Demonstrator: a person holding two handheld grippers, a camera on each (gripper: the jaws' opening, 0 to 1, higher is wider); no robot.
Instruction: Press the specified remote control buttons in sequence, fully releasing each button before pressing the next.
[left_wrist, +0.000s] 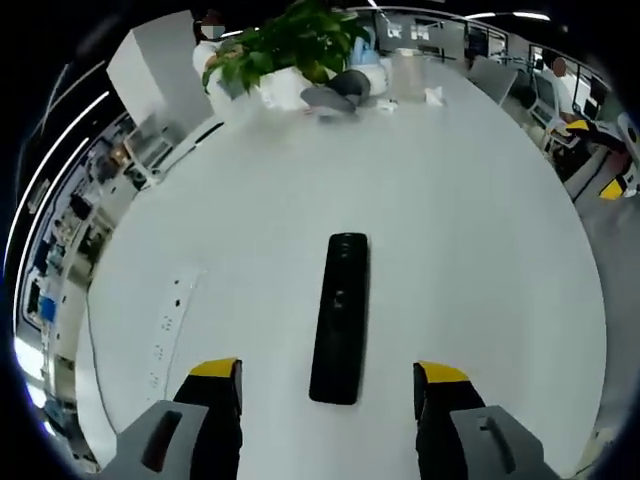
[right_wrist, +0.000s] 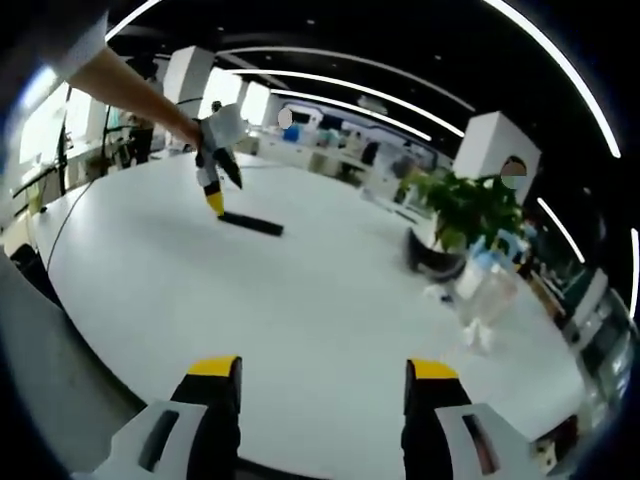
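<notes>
A wide white table (left_wrist: 480, 240) carries a black remote (left_wrist: 340, 315) lying lengthwise just ahead of the left gripper (left_wrist: 330, 385), between its spread jaws; a potted plant (left_wrist: 300, 40) stands far beyond.

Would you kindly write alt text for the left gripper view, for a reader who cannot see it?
A black remote control lies flat on a white table, straight ahead of the left gripper, whose yellow-tipped fingers stand open on either side of its near end. A white power strip lies to its left, a leafy plant at the far edge.

both claws, left (left_wrist: 328, 385) and right (right_wrist: 322, 385), gape apart.
</notes>
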